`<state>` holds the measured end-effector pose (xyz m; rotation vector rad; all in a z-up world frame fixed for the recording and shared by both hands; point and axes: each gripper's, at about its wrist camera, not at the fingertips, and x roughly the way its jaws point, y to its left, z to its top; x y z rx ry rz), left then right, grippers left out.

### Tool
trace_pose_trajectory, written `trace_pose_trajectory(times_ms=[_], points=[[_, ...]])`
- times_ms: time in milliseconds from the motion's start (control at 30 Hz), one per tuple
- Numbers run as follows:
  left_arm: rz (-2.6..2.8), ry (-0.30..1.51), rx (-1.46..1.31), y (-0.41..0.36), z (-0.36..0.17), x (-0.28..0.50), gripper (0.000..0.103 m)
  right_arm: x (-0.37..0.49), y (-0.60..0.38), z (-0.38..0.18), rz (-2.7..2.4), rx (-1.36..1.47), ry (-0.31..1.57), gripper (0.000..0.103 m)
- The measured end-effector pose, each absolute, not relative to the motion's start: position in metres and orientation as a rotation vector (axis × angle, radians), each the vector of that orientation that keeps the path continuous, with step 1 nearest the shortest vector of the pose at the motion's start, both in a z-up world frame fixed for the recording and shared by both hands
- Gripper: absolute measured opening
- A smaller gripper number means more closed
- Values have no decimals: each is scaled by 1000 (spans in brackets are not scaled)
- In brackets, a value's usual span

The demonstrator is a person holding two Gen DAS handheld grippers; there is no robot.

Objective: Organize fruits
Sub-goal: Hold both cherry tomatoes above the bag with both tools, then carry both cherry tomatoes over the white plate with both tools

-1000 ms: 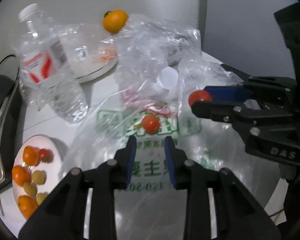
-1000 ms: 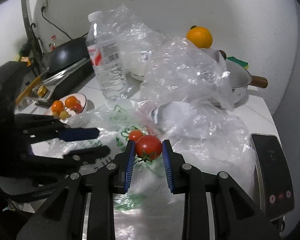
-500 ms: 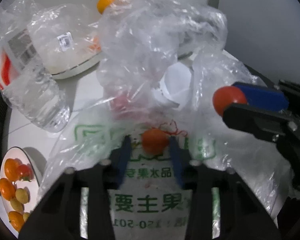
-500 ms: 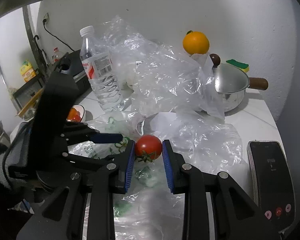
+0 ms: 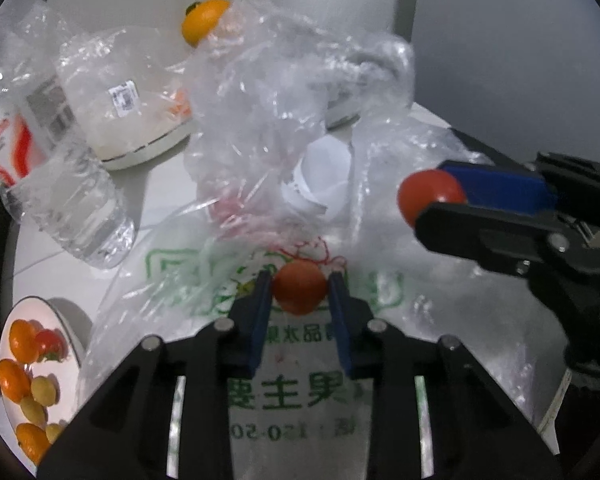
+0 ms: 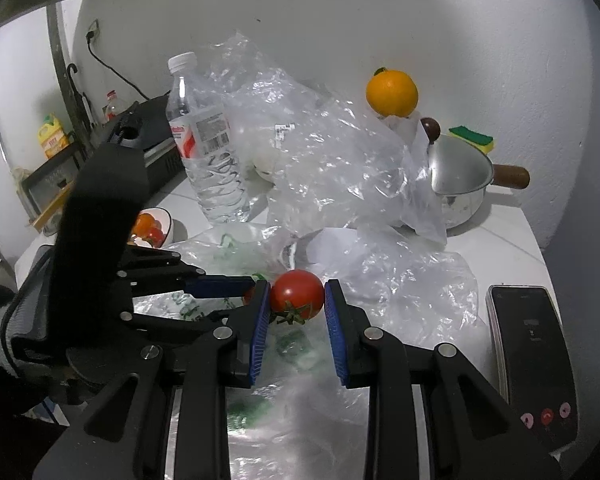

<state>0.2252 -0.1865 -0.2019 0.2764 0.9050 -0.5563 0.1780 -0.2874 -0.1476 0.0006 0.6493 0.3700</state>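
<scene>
A small orange-red tomato [image 5: 299, 288] lies on the green-printed plastic bag [image 5: 300, 392]. My left gripper [image 5: 299, 292] has its jaws closing around this tomato, and the blue pads touch both its sides. My right gripper [image 6: 296, 296] is shut on a red tomato [image 6: 296, 294] with a green calyx, held above the bags. In the left wrist view this right gripper [image 5: 428, 200] and its tomato [image 5: 430, 196] hang at the right. A white bowl [image 5: 66, 320] at the lower left holds several small orange, red and yellow fruits.
Crumpled clear bags [image 6: 340, 168] cover the counter's middle. A water bottle [image 6: 204, 152] stands at the left. An orange [image 6: 392, 92] sits on top of the bags by the wall. A steel pot [image 6: 460, 176] and a phone [image 6: 532, 360] are at the right.
My left gripper moved forward and down to the tomato on the printed bag, and its pads now sit on both sides of it. The right gripper kept its tomato.
</scene>
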Motion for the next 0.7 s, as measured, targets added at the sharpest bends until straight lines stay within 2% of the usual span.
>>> trace_pose_trajectory(times_ms=[700], points=[[-493, 754, 197, -98, -151, 158, 29, 140, -222, -124, 381, -86, 637, 29]])
